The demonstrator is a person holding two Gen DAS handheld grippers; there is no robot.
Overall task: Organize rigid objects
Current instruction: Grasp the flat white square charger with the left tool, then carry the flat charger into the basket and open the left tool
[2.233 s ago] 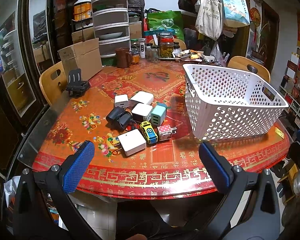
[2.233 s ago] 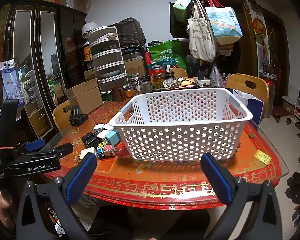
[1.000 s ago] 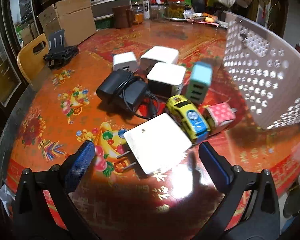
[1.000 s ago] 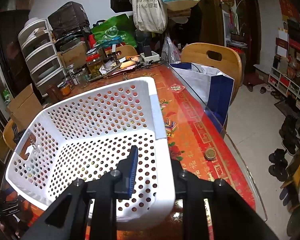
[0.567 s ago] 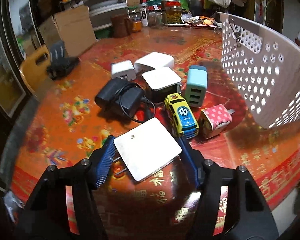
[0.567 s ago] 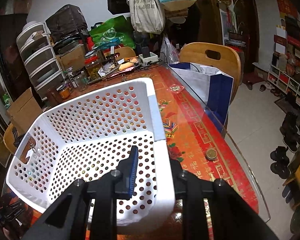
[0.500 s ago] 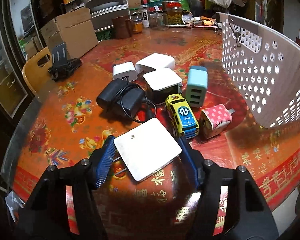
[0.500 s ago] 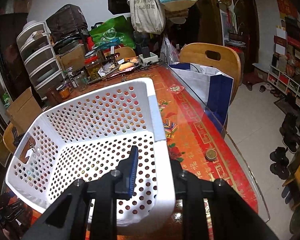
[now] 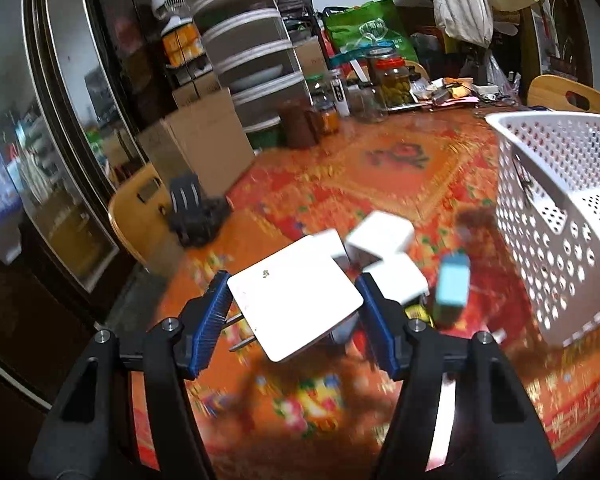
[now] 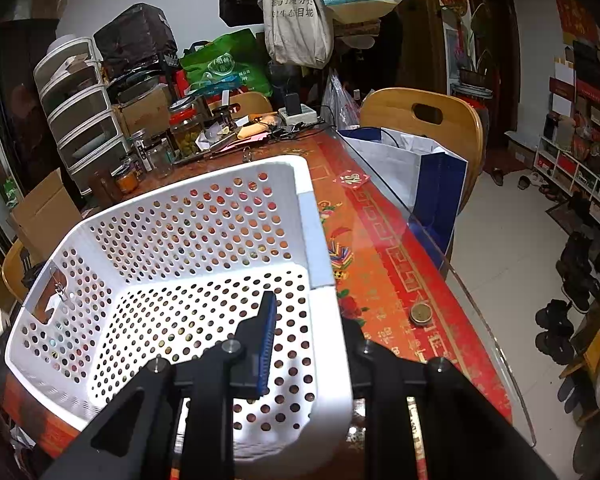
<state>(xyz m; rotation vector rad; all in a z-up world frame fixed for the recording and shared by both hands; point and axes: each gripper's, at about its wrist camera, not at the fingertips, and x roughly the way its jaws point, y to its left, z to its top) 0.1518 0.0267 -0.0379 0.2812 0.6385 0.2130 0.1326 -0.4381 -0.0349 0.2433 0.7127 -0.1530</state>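
My left gripper [image 9: 296, 316] is shut on a flat white charger [image 9: 294, 304] and holds it lifted above the red table [image 9: 380, 172]. Below it lie other white chargers [image 9: 380, 236], a teal charger [image 9: 452, 290] and part of a yellow toy car [image 9: 418, 312], blurred. The white perforated basket [image 9: 560, 216] stands to the right. My right gripper [image 10: 304, 344] is shut on the near right corner of the basket's wall [image 10: 324, 320]; one finger is inside and the other outside. The basket's floor [image 10: 204, 320] holds nothing.
A black phone stand [image 9: 192, 212], a cardboard box [image 9: 204, 148] and jars [image 9: 392, 80] stand at the table's back. Wooden chairs [image 10: 424, 120] ring the table. A coin [image 10: 420, 314] and a blue-white paper bag [image 10: 412, 176] are right of the basket.
My left gripper closed on the flat white charger and lifted it off the table, tilting the view upward. My right gripper keeps its hold on the basket's corner.
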